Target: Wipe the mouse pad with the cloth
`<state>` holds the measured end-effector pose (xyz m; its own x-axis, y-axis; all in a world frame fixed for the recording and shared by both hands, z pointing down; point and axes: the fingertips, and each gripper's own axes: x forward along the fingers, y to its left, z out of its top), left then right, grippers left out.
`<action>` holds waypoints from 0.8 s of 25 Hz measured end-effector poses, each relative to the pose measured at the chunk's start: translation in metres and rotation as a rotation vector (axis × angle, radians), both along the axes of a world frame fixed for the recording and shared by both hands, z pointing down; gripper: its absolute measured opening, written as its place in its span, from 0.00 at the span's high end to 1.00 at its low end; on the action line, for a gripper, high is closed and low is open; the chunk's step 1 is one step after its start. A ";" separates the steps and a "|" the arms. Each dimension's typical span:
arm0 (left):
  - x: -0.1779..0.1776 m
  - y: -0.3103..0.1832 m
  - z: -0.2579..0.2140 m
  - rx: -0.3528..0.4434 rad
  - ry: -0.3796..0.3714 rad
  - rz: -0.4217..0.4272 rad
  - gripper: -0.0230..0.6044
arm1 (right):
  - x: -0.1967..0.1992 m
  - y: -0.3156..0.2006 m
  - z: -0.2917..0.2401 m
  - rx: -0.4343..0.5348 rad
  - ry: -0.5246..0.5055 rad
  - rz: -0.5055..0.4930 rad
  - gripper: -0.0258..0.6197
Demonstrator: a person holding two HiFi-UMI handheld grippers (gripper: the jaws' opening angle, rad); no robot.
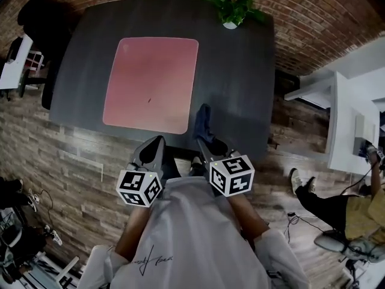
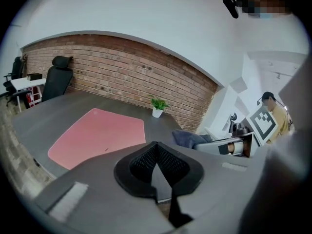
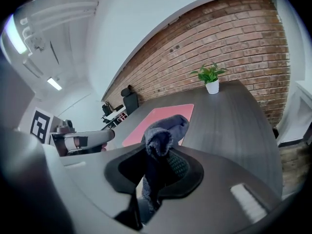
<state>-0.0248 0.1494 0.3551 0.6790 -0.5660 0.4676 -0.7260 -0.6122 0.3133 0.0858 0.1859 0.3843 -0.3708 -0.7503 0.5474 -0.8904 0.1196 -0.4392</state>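
I see a dark grey table (image 1: 240, 89) in a room with a brick wall (image 1: 313, 17) and a floor of wood planks. My right gripper (image 3: 157, 155) has its jaws pressed on the cloth (image 3: 165, 128), a dark blue one. The cloth stands up bunched above the pads, and a part of it hangs down between them. In the head view this gripper is over the near edge of the table, and the cloth is just beside the near right corner of the mouse pad (image 1: 151, 84); I cannot tell if it touches the table. My left gripper (image 2: 156, 149) has its jaws closed tip to tip with nothing between them, and it is held near the table edge, below the pad. The pad is pink and lies flat on the left half of the table, with a small dark mark (image 1: 149, 100) on it. A small plant (image 1: 231, 8) in a white pot stands at the far edge.
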 end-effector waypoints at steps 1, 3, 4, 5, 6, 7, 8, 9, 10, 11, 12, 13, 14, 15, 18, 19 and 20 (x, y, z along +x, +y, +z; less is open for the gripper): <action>0.003 -0.008 0.000 -0.002 0.002 0.016 0.96 | 0.003 -0.007 0.000 -0.002 0.005 0.014 0.86; 0.005 -0.026 0.000 -0.007 0.005 0.045 0.96 | 0.005 -0.021 -0.001 -0.007 0.012 0.042 0.86; 0.006 -0.036 -0.001 -0.008 0.006 0.057 0.96 | 0.006 -0.028 -0.001 -0.010 0.013 0.055 0.86; 0.006 -0.046 -0.001 -0.007 0.008 0.069 0.96 | 0.006 -0.035 0.000 -0.014 0.013 0.069 0.86; 0.007 -0.056 -0.002 -0.008 0.009 0.082 0.96 | 0.007 -0.042 0.000 -0.018 0.014 0.084 0.86; 0.007 -0.065 -0.003 -0.009 0.011 0.096 0.96 | 0.007 -0.049 0.000 -0.022 0.014 0.097 0.86; 0.007 -0.073 -0.003 -0.012 0.012 0.111 0.96 | 0.006 -0.055 -0.001 -0.025 0.015 0.109 0.86; 0.007 -0.081 -0.003 -0.016 0.011 0.128 0.96 | 0.004 -0.061 -0.002 -0.027 0.014 0.119 0.86; 0.006 -0.090 -0.002 -0.020 0.007 0.146 0.96 | 0.002 -0.068 -0.003 -0.026 0.011 0.128 0.86; 0.004 -0.099 0.000 -0.024 0.002 0.164 0.96 | -0.001 -0.076 -0.004 -0.025 0.007 0.138 0.86; 0.002 -0.108 0.002 -0.030 -0.003 0.181 0.96 | -0.003 -0.084 -0.005 -0.026 0.004 0.149 0.86; 0.000 -0.117 0.003 -0.035 -0.006 0.197 0.96 | -0.006 -0.092 -0.006 -0.028 0.003 0.161 0.86; -0.003 -0.126 0.004 -0.039 -0.008 0.210 0.96 | -0.009 -0.100 -0.006 -0.028 0.003 0.174 0.86; -0.006 -0.135 0.004 -0.042 -0.007 0.220 0.96 | -0.013 -0.107 -0.007 -0.025 0.002 0.184 0.86; -0.015 -0.157 0.003 -0.047 0.000 0.243 0.96 | -0.026 -0.128 -0.012 -0.006 -0.020 0.213 0.86; -0.018 -0.165 0.003 -0.048 0.001 0.250 0.96 | -0.030 -0.135 -0.013 -0.003 -0.027 0.225 0.86; -0.021 -0.173 0.003 -0.049 0.003 0.258 0.96 | -0.034 -0.142 -0.013 -0.005 -0.026 0.237 0.87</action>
<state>-0.0463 -0.0233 0.3578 0.7992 -0.3507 0.4882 -0.5471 -0.7609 0.3489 0.0520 0.0443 0.3711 -0.1984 -0.8155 0.5436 -0.8819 -0.0935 -0.4621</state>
